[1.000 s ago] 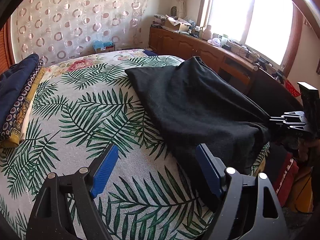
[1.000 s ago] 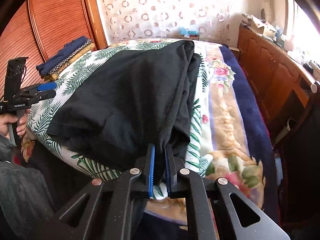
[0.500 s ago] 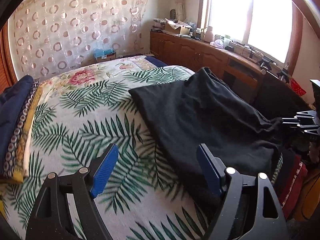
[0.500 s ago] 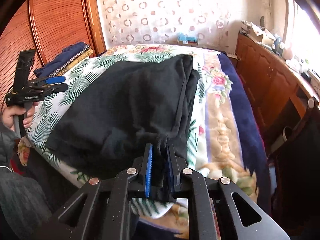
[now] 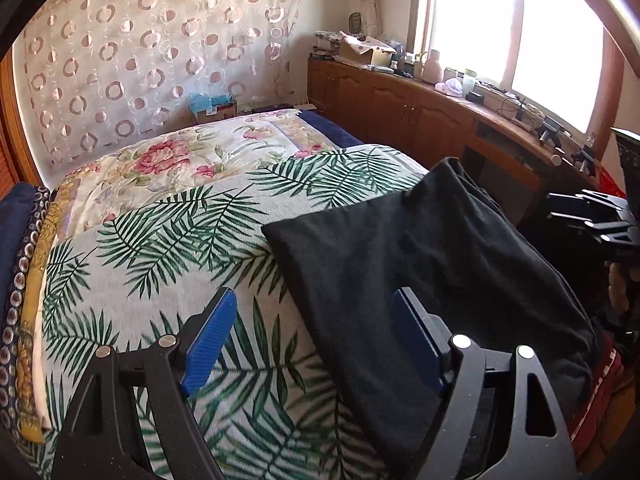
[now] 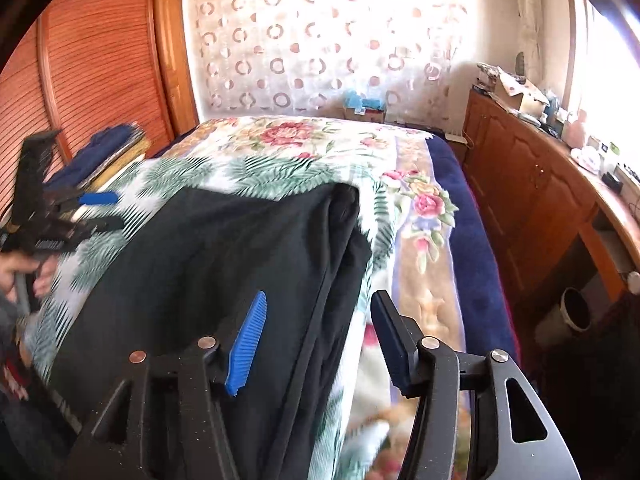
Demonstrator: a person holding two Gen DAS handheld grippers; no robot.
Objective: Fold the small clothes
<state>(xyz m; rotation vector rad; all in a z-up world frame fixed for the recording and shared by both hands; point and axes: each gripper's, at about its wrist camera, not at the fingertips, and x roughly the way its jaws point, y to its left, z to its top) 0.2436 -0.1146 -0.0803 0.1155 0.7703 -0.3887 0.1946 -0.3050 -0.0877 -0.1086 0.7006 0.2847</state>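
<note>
A black garment (image 5: 420, 248) lies folded over on the near right part of the palm-leaf bedspread (image 5: 160, 240). Its near edge hangs over the side of the bed. My left gripper (image 5: 312, 340) is open above the garment's left edge and grips nothing. In the right wrist view the same garment (image 6: 224, 264) runs under my right gripper (image 6: 320, 340). Its jaws are opening, with the garment's folded edge lying between them, and the pads do not press on it. Each view shows the other gripper: the right gripper (image 5: 592, 220) at the right edge, and the left gripper (image 6: 60, 220) in a hand.
A stack of folded clothes (image 5: 20, 280) sits on the bed's left side, by the slatted wardrobe doors (image 6: 80, 80). A cluttered wooden cabinet (image 5: 400, 108) runs under the window on the right. A bin (image 6: 576, 312) stands on the floor beside the bed.
My right gripper's jaws, shut on the garment's edge before, have spread and let it go. Both grippers have shifted sideways along the bed's near side.
</note>
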